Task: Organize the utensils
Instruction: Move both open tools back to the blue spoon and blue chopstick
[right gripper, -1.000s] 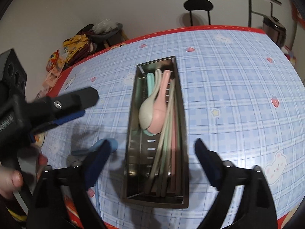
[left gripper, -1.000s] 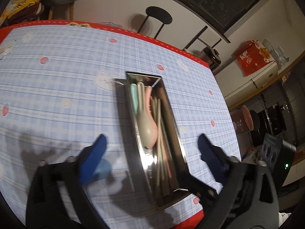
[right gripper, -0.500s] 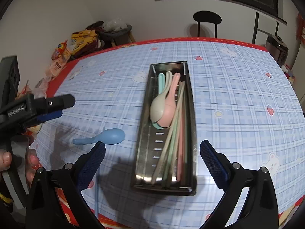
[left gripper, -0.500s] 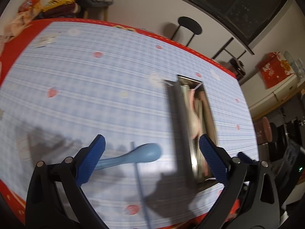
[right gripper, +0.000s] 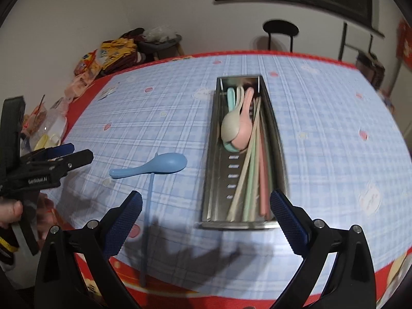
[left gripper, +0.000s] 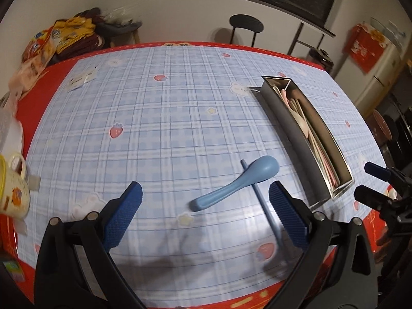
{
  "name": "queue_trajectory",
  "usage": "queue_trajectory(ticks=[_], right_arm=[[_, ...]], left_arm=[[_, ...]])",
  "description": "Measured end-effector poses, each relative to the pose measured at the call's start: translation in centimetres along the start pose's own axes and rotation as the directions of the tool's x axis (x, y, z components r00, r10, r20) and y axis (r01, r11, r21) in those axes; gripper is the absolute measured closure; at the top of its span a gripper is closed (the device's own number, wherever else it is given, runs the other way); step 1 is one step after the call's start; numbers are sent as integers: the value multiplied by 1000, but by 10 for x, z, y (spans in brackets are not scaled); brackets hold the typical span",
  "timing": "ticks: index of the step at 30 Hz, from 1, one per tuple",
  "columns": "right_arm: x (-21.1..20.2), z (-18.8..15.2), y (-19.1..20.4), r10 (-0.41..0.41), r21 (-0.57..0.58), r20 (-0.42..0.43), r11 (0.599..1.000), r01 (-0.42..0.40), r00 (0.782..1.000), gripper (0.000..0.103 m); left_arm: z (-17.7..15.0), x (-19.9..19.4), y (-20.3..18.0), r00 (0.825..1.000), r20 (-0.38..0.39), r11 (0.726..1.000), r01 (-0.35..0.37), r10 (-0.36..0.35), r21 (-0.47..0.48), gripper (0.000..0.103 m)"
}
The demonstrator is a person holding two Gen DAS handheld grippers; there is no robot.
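Note:
A blue spoon (left gripper: pixel 237 182) lies on the checked tablecloth across a blue chopstick (left gripper: pixel 262 200); both also show in the right wrist view, the spoon (right gripper: pixel 152 168) and the chopstick (right gripper: pixel 148 221). A steel tray (right gripper: pixel 213 159) holds green, pink and cream spoons (right gripper: pixel 237 126) and several chopsticks (right gripper: pixel 255 175); it shows at the right in the left wrist view (left gripper: pixel 291 131). My left gripper (left gripper: pixel 206 215) is open and empty, just short of the blue spoon. My right gripper (right gripper: pixel 206 221) is open and empty at the tray's near end.
A cup (left gripper: pixel 13 188) stands at the table's left edge. Snack bags (left gripper: pixel 51 38) and a stool are beyond the far left corner, a black chair (left gripper: pixel 246 25) behind the table. The red table border (right gripper: pixel 231 288) is the near edge.
The left gripper has swung left off the tray and now faces the blue spoon and chopstick. The right gripper has pulled back from the tray. Both stay open.

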State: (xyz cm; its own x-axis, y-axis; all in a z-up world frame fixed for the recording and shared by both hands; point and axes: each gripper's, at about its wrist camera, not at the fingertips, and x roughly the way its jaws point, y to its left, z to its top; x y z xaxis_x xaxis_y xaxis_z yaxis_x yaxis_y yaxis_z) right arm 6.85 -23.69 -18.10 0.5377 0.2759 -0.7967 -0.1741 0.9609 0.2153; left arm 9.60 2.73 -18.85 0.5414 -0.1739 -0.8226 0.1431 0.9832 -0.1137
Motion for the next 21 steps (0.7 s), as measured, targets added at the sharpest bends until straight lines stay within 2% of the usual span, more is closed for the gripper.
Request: queue_trajectory(ticks=[2, 4, 7, 9, 11, 13, 16, 21], right_arm=[[4, -2, 9, 2, 9, -20, 1000, -2, 1000, 6], [9, -5, 24, -33, -11, -45, 999, 33, 998, 6], [14, -13, 40, -50, 1, -45, 999, 50, 998, 6], [19, -18, 51, -34, 1, -53, 999, 34, 998, 10], [27, -23, 64, -31, -8, -69, 1000, 30, 997, 24], [37, -28, 75, -29, -10, -96, 1000, 28, 995, 29], [50, -38, 87, -39, -6, -123, 999, 38, 992, 42], [70, -51, 85, -109, -1, -176, 994, 110, 978, 61]], left_arm=[[-1, -5, 4, 999, 16, 999, 29, -30, 30, 6], [0, -6, 5, 999, 17, 997, 32, -34, 77, 6], [-1, -3, 13, 997, -10, 991, 72, -71, 117, 6], [-3, 2, 22, 996, -32, 990, 87, -84, 114, 6], [-4, 6, 29, 994, -53, 989, 103, -98, 104, 6], [-6, 8, 34, 992, -68, 986, 115, -107, 118, 6], [-8, 13, 35, 992, -88, 979, 109, -95, 170, 6], [-8, 21, 31, 988, -107, 967, 133, -112, 218, 6]])
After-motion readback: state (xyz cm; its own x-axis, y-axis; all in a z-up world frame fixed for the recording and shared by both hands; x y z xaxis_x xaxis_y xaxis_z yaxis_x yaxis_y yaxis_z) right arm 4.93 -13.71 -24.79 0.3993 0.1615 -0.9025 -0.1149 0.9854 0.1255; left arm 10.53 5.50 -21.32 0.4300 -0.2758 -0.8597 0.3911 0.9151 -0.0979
